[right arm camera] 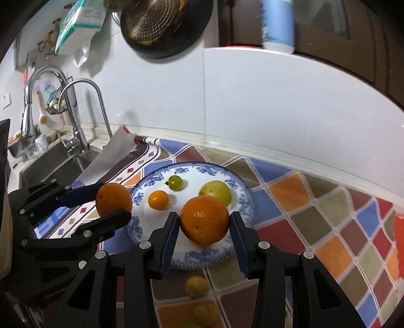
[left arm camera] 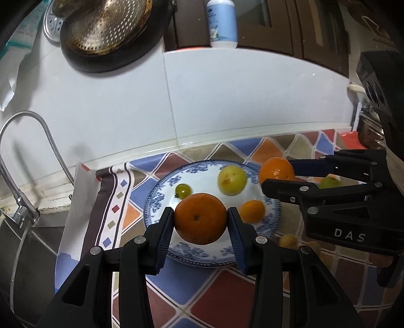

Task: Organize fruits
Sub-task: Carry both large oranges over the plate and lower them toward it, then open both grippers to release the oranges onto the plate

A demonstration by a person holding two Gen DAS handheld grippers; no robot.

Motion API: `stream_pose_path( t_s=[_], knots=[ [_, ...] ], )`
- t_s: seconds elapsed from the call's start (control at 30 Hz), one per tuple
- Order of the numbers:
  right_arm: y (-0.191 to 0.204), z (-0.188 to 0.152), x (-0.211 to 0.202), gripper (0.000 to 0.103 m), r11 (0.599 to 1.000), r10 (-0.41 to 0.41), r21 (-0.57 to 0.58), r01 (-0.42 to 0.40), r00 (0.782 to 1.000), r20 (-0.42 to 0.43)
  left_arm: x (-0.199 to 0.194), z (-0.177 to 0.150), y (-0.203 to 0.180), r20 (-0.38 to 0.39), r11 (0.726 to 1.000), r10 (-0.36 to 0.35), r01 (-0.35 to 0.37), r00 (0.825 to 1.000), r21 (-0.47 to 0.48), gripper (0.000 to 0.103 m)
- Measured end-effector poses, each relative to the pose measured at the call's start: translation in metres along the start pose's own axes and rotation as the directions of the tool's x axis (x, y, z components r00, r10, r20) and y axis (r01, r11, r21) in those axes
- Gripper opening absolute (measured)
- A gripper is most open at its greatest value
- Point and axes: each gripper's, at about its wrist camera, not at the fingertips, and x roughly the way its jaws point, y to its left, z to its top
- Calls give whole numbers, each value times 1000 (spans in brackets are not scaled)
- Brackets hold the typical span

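- Holding an orange [left arm camera: 200, 218] between the pads of my left gripper [left arm camera: 200, 222], I have it above the near part of the blue-and-white plate [left arm camera: 161, 188].
- My right gripper [right arm camera: 204, 223] clamps a second orange [right arm camera: 204, 220] the same way, over the plate's near rim.
- On the plate lie a small orange fruit [right arm camera: 158, 199], a small green fruit [right arm camera: 175, 182] and a larger yellow-green fruit [right arm camera: 217, 191], each apart from the others.
- Two or three more small yellowish fruits [right arm camera: 196, 286] lie blurred on the cloth in front of the plate.
- The plate stands on a tablecloth [right arm camera: 328, 214] of orange, blue, brown and red diamonds; its striped edge is folded up at the sink side.
- Behind it rises a white tiled wall [left arm camera: 227, 101].
- A steel sink [right arm camera: 55, 164] with curved taps [right arm camera: 83, 113] sits to the left.
- A perforated metal colander [left arm camera: 108, 25] in a dark pan hangs on the wall, and a pale blue bottle [left arm camera: 222, 22] stands at the dark window frame.
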Motion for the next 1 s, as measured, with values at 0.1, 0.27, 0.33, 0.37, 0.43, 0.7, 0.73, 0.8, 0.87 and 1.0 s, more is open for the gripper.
stream_pose_path(
  t_s=[0.1,0.27,0.33,0.37,0.43,0.7,0.73,0.8,0.87,1.0],
  knots=[
    [5,4,17,42,999,26,-22,-26,999,-21,11,-3,7,-21,1000,8,-8,1000,-2,43],
    [12,10,44,42,997,56,-44,-59,997,-58,28,-10,16,-57,1000,10,-10,998,-4,43],
    [12,12,53,42,997,59,-48,-63,996,-70,34,-11,17,-67,1000,7,-7,998,1,43],
    [13,12,56,42,997,62,-50,-66,995,-74,35,-11,18,-70,1000,7,-7,998,2,43],
    [12,14,60,42,996,61,-53,-65,995,-76,40,-11,19,-77,1000,3,-3,997,2,43],
    [6,15,58,47,999,33,-29,-35,998,-58,41,-4,22,-66,1000,-3,1,998,-30,52],
    [5,14,55,47,999,26,-28,-27,998,-55,39,-3,22,-60,1000,-3,1,998,-31,52],
    [3,12,46,47,1000,13,-18,-14,999,-42,30,-1,20,-44,999,3,-5,999,-34,59],
    [1,11,36,48,1000,-1,-5,1,1000,-28,22,0,19,-30,999,7,-8,1000,-38,61],
    [-2,7,11,54,999,-40,16,40,999,10,0,3,13,-1,999,18,-18,1000,-45,65]
  ],
)
